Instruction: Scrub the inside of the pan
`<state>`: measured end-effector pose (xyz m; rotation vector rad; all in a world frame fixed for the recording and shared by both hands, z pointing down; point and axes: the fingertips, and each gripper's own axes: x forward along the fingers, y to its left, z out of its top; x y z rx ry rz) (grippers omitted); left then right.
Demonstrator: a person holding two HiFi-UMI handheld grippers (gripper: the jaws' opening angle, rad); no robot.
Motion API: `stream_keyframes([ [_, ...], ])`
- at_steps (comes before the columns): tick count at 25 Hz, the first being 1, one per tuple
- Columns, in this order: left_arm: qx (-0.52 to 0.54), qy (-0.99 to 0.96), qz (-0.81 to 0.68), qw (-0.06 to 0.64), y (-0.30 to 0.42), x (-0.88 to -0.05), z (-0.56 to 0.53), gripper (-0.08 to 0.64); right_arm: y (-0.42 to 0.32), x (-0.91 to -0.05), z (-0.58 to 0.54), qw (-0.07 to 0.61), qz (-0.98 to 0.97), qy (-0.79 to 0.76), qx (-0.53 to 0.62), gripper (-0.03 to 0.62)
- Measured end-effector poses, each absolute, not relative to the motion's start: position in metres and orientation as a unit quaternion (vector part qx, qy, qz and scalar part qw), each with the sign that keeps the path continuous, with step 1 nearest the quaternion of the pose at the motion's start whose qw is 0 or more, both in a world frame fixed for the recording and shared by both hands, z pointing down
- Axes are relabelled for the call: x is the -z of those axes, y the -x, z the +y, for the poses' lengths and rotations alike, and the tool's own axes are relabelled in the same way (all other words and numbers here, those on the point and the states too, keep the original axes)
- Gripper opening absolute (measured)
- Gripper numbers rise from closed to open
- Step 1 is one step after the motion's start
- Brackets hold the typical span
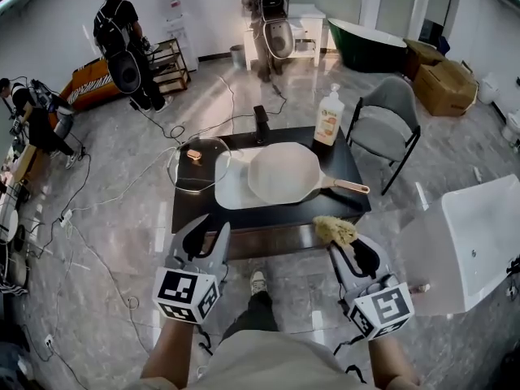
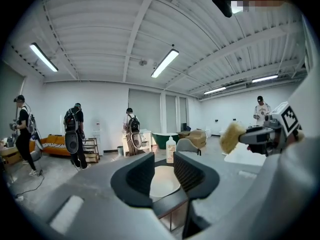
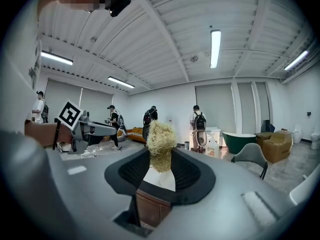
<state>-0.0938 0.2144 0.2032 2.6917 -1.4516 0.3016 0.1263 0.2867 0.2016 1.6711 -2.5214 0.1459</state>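
A white pan (image 1: 283, 173) lies on a pale board on the dark table (image 1: 268, 222), its handle (image 1: 349, 187) pointing right. Both grippers hover in front of the table's near edge, short of the pan. My left gripper (image 1: 203, 238) is open with nothing between its jaws; in the left gripper view (image 2: 164, 166) the pan (image 2: 162, 181) shows through the gap. My right gripper (image 1: 341, 240) is shut on a yellowish fibrous scrubber (image 1: 335, 230), which sticks up between the jaws in the right gripper view (image 3: 161, 144).
A glass lid (image 1: 197, 162) lies left of the pan. A soap bottle (image 1: 328, 118) and a black fixture (image 1: 260, 123) stand at the table's far edge. A grey chair (image 1: 386, 124) is at the right, a white tub (image 1: 471, 242) nearer right. People and cables are around.
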Motion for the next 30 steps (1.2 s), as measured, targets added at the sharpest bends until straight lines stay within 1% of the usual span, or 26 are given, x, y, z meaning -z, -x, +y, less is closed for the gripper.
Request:
stream_keyframes([
  [9, -0.123, -0.887, -0.439, 0.074, 0.112, -0.233, 0.079, 0.120, -0.098, -0.221, 0.151, 0.093, -0.824, -0.551, -0.094, 0.137],
  [16, -0.145, -0.895, -0.407, 0.105, 0.122, -0.263, -0.008, 0.120, -0.082, -0.244, 0.066, 0.129, -0.815, -0.550, -0.131, 0.133],
  [25, -0.182, -0.899, -0.369, 0.149, 0.111, -0.317, -0.062, 0.120, -0.076, -0.295, 0.000, 0.213, -0.813, -0.511, -0.179, 0.117],
  [30, -0.189, -0.895, -0.344, 0.212, 0.096, -0.353, -0.074, 0.135, -0.080, -0.336, -0.024, 0.265, -0.806, -0.482, -0.216, 0.112],
])
